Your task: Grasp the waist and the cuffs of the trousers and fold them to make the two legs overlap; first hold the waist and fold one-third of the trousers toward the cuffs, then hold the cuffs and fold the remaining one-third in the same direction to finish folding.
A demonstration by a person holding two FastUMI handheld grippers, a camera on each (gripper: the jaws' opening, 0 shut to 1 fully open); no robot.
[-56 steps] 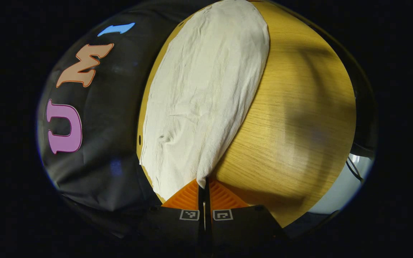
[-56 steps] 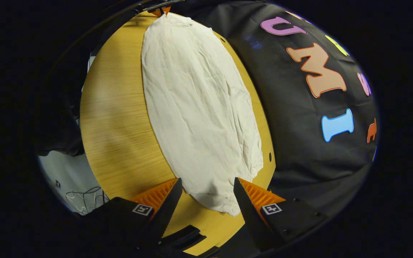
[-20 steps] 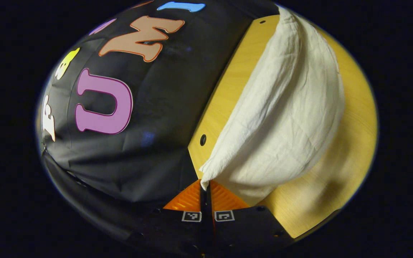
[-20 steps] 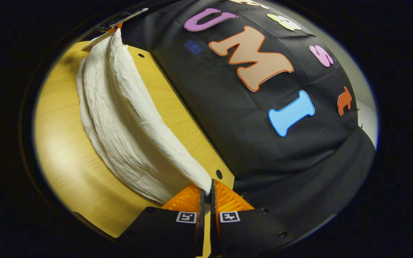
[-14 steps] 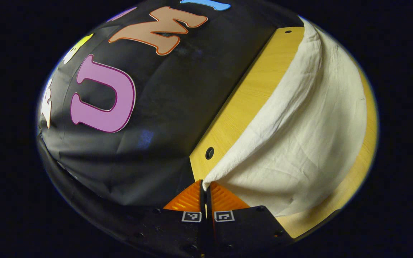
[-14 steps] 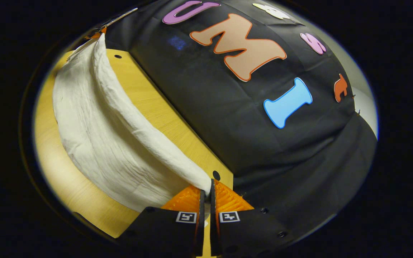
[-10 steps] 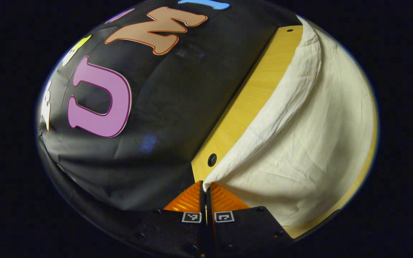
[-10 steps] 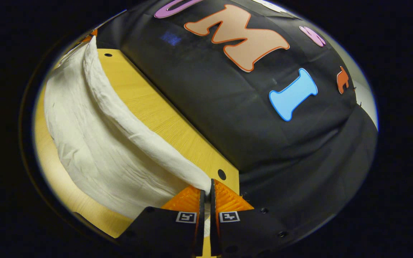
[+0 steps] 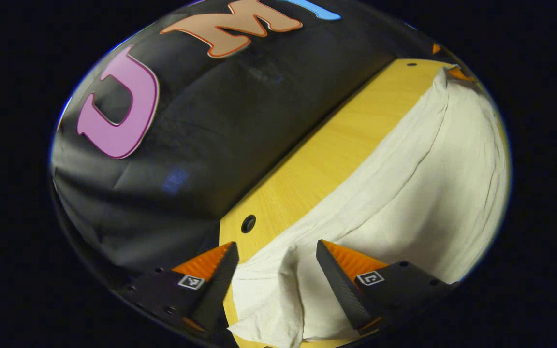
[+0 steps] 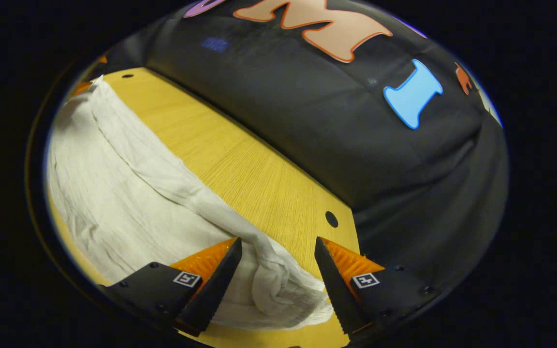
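We saw the left gripper spread wide, the trousers lying loose between its fingers. The right gripper gaped likewise over a bunched end; bare table lay beyond its fingertips.

A yellow wood-grain worktop is seen, with a round hole near its corner. Black cloth wall is hung directly behind its far edge.

One pair of cream trousers on one wooden table, two grippers over it, and one round hole at each near table corner.
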